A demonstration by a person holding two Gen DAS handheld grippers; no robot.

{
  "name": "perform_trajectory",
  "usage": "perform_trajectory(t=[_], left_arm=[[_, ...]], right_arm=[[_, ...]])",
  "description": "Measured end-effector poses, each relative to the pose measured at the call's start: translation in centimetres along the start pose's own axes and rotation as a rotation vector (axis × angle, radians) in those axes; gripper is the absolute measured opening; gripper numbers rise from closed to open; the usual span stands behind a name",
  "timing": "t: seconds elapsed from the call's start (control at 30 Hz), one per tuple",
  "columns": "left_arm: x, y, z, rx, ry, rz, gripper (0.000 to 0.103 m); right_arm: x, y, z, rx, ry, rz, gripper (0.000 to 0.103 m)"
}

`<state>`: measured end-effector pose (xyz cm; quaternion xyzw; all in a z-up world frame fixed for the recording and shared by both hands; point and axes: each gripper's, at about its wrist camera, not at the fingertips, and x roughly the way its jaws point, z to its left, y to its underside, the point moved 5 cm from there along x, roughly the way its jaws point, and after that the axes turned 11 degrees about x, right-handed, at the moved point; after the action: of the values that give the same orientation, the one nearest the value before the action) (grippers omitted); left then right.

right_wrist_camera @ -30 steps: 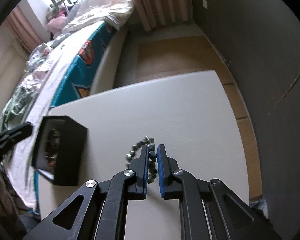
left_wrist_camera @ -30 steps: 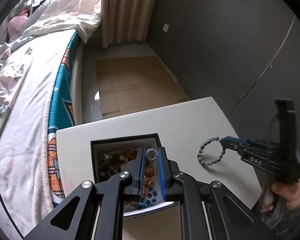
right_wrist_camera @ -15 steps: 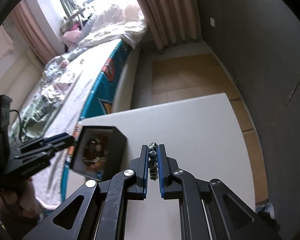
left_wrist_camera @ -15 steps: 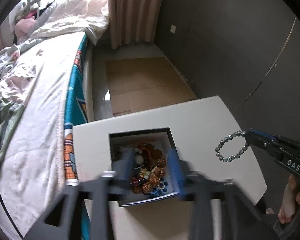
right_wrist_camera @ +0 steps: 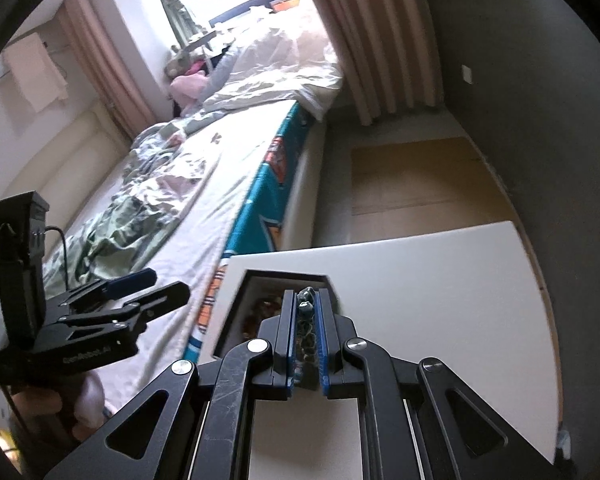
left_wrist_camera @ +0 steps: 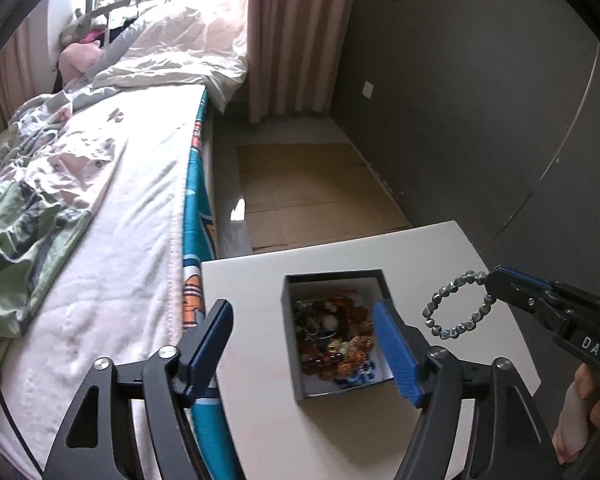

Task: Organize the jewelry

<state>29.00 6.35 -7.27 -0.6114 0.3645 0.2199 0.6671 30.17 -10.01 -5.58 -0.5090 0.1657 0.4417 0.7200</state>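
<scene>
A black open box [left_wrist_camera: 292, 344] filled with mixed beaded jewelry [left_wrist_camera: 334, 338] stands on the white table [left_wrist_camera: 256, 420]. My left gripper [left_wrist_camera: 302, 348] is open and empty, raised above the box's left part. My right gripper [right_wrist_camera: 305, 312] is shut on a grey-green bead bracelet [right_wrist_camera: 306, 306]. In the left wrist view the bracelet [left_wrist_camera: 458, 304] hangs as a loop from the right gripper's tips [left_wrist_camera: 496, 280], in the air to the right of the box. The box also shows in the right wrist view [right_wrist_camera: 236, 312], under the right gripper.
A bed [left_wrist_camera: 112, 208] with rumpled bedding runs along the table's left side. Flattened cardboard [left_wrist_camera: 312, 188] lies on the floor beyond the table. A dark grey wall [left_wrist_camera: 480, 100] stands to the right. The table's right edge [left_wrist_camera: 500, 280] is near the right gripper.
My left gripper opened, let a ring go over the box and rose. My right gripper lifted the bracelet off the table and carried it left toward the box.
</scene>
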Motion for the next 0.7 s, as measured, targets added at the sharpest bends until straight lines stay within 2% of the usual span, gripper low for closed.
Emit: perform_trajectory(t=[0.2, 0.27, 0.33, 0.37, 0.43, 0.7], left_arm=[[-0.2, 0.4, 1.4, -0.008, -0.009, -0.003, 0.079], [-0.3, 0.5, 1.8, -0.014, -0.010, -0.005, 0.082], [-0.4, 0.5, 2.2, -0.019, -0.012, -0.008, 0.083], [-0.5, 0.4, 2.2, -0.020, -0.013, -0.011, 0.084], [-1.0, 0.4, 2.2, -0.019, -0.023, -0.016, 0.085], [-5.0, 1.1, 1.3, -0.055, -0.033, -0.089, 0.093]], right_arm=[[1.0, 0.2, 1.9, -0.013, -0.056, 0.006, 0.010], [2.1, 0.4, 2.2, -0.024, -0.020, 0.046, 0.012], [2.7, 0.7, 2.1, -0.016, 0.001, 0.069, 0.024], [2.7, 0.8, 1.8, -0.012, 0.015, 0.067, 0.036], [2.4, 0.8, 1.5, -0.010, 0.033, 0.064, 0.046], [-0.8, 0.9, -0.4, 0.022, 0.057, 0.056, 0.048]])
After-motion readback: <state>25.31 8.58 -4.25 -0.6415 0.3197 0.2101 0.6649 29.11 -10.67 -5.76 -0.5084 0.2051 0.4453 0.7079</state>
